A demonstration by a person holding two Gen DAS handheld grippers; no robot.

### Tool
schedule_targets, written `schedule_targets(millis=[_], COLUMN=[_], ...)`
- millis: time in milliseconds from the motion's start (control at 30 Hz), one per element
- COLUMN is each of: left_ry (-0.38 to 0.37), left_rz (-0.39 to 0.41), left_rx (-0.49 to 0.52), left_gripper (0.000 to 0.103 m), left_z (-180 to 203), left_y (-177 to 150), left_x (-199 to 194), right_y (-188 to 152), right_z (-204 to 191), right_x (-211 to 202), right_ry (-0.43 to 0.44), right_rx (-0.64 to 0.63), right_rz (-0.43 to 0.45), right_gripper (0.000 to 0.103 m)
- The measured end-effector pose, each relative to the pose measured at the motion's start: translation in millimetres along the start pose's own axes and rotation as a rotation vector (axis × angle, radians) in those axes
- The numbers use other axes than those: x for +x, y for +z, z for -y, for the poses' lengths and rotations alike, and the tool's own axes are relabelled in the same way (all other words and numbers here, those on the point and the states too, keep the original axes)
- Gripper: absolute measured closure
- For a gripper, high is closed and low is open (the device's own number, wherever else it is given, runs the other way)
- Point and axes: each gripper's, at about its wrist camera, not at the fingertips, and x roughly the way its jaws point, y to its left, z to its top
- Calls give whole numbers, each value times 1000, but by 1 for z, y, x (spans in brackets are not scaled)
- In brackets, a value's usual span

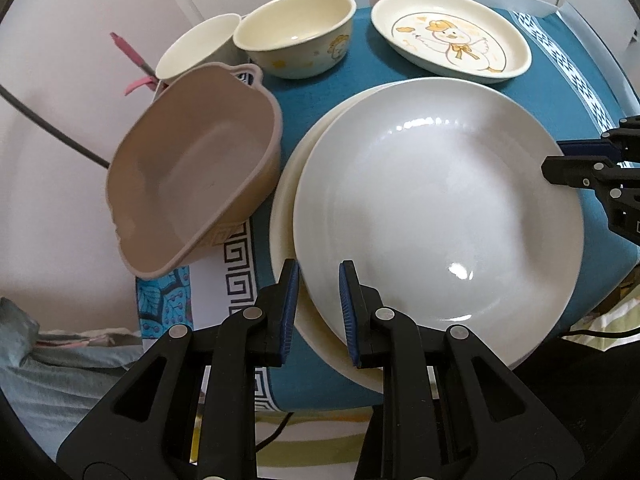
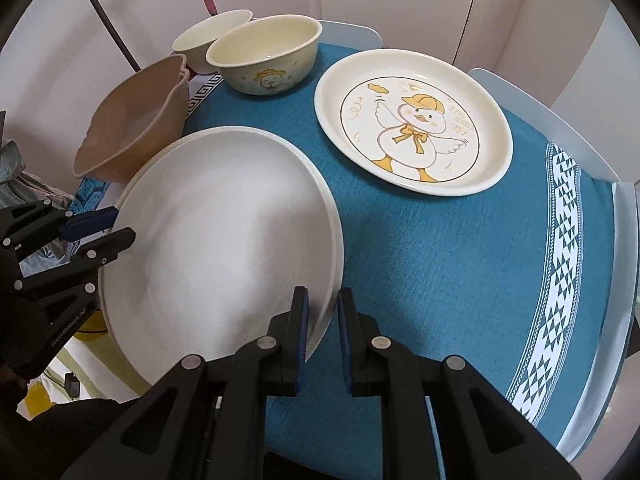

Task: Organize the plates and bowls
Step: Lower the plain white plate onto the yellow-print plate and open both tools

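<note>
At the far left a tan tub (image 1: 192,168) hangs over the table edge and hides part of a small bowl (image 1: 196,46) behind it, next to a duck bowl (image 1: 296,36). In the middle, two plain white plates (image 1: 436,216) sit stacked on the blue cloth (image 2: 420,280), the lower one (image 1: 286,216) showing only as a thin rim; the left gripper (image 1: 319,308) pinches the top plate's near edge and the right gripper (image 2: 323,332) pinches its other side. To the right lies a duck plate (image 2: 412,120), with pale walls and a door behind.

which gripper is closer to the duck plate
Right. The right gripper grips the white plate's edge facing the duck plate; the left gripper holds the opposite edge.
</note>
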Motion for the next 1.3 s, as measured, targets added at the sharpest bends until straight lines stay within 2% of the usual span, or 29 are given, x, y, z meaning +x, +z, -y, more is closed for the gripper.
schedule_targets(millis=[867,1133,1233,1300], left_ry=[-27,-29,-54,-82], left_rz=[-7,38,84,128], left_rx=[-58,-131,-188,-235], left_gripper=[86,85,82,71], left_z=[-8,-16,-20,-19], left_y=[-4,4,20,34], left_x=[-4,-37,-58,-72], right_y=[-2,-1,1,3], right_z=[5,24,45,62], right_x=[-1,-24,-40,-51], right_ry=[24,75,108,137], right_rx=[22,69,105,134], right_rz=[13,72,109,143], right_gripper=[90,90,90,90])
